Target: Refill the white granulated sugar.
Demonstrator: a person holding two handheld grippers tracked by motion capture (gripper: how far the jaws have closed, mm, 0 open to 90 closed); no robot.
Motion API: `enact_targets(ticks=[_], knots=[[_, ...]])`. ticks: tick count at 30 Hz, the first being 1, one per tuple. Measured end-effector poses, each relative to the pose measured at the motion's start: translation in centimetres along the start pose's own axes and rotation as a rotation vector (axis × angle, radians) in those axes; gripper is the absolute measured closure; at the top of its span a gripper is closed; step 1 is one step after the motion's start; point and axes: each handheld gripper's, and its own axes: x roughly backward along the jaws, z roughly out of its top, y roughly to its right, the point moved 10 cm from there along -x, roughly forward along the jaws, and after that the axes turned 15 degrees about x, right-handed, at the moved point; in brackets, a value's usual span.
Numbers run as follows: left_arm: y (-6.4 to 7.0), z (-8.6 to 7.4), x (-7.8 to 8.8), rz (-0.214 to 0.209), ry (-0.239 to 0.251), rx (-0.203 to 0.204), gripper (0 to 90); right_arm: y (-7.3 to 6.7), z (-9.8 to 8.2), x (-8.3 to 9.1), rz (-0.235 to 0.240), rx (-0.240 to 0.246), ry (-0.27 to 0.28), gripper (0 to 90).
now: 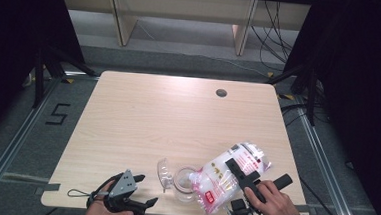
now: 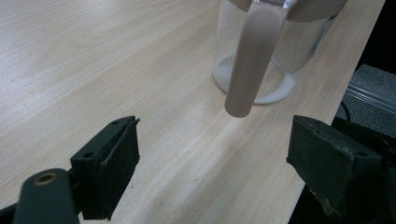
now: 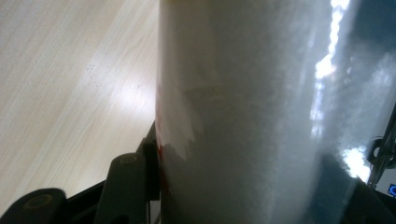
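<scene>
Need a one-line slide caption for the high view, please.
Right gripper tilts a clear plastic bag of white granules over an open glass jar; left gripper waits open.

You face light wood bench (image 1: 143, 114), round cable hole (image 1: 221, 93) near far edge. Grey floor (image 1: 21, 142), black "5" marking (image 1: 58, 114) at left. Dark curtains (image 1: 12, 36) flank you; pale shelving (image 1: 184, 7) behind.

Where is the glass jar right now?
In the high view, the glass jar stands near the table's front edge, between the lid and the tilted bag.
</scene>
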Motion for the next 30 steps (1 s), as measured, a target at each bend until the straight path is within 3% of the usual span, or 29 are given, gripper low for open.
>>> enact_targets(ticks=[12, 14, 30], knots=[[-0.05, -0.01, 0.01, 0.003, -0.002, -0.004, 16.1, 0.31, -0.18, 0.06, -0.011, 0.033, -0.006, 51.9], [-0.03, -0.01, 0.0, 0.002, -0.002, -0.003, 16.1, 0.18, -0.1, 0.09, -0.006, 0.017, -0.003, 52.0], [0.01, 0.0, -0.02, 0.0, -0.001, -0.002, 16.1, 0.28, -0.15, 0.17, -0.006, 0.027, -0.003, 52.2]])
